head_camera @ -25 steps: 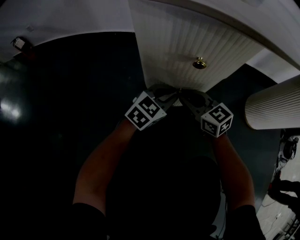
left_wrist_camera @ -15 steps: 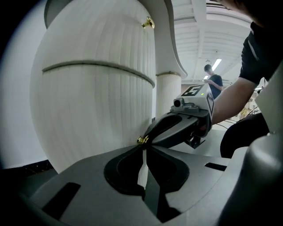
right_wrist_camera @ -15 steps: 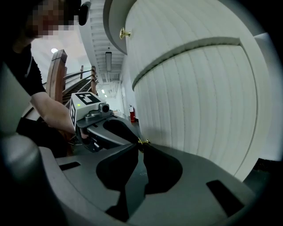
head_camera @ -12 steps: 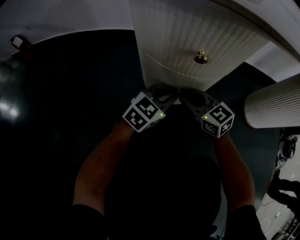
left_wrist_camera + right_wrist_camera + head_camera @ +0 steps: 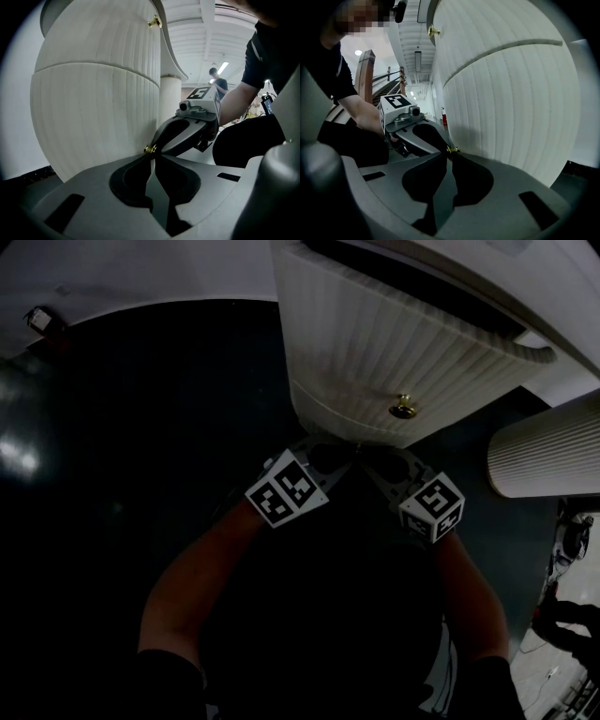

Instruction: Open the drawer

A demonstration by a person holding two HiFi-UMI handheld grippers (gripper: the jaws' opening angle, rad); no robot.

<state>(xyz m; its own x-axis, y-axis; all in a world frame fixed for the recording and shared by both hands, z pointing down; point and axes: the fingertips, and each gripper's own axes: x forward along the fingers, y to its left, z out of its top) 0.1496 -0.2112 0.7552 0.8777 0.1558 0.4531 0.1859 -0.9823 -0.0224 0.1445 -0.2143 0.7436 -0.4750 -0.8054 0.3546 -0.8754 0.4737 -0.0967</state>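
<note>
**Both grippers pinched on one small knob; drawer front standing out from the cabinet**

Nearest the camera, the person's forearms [image 5: 187, 587] converge low over the dark floor [image 5: 131, 409]. The left gripper [image 5: 151, 153] and the right gripper [image 5: 451, 154] meet tip to tip from opposite sides. Each has its jaws closed at the very ends on the same brass lower knob [image 5: 149, 149]. Only the extreme tips bear on it.

That knob sits at the bottom of the white ribbed drawer front [image 5: 375, 343]. A seam [image 5: 93, 68] crosses the front above it, and an upper knob [image 5: 403, 410] sits beyond, untouched. Further on, a dark gap [image 5: 403, 287] runs between the front and the cabinet top [image 5: 553, 277]. I judge from this that the front is partly out. Whether the gripped section and the upper section are one piece cannot be told.

Risks noted:
- Tip-only purchase on a small rounded knob; a sharp pull could slip either pair of jaws off.
- Two grippers crowd one knob; uneven pull could twist it or skew the drawer on its runners.
- The hold is low on the front, so a pull there may tip the front instead of drawing it straight.
- The person's body is close behind, which limits travel.
</note>
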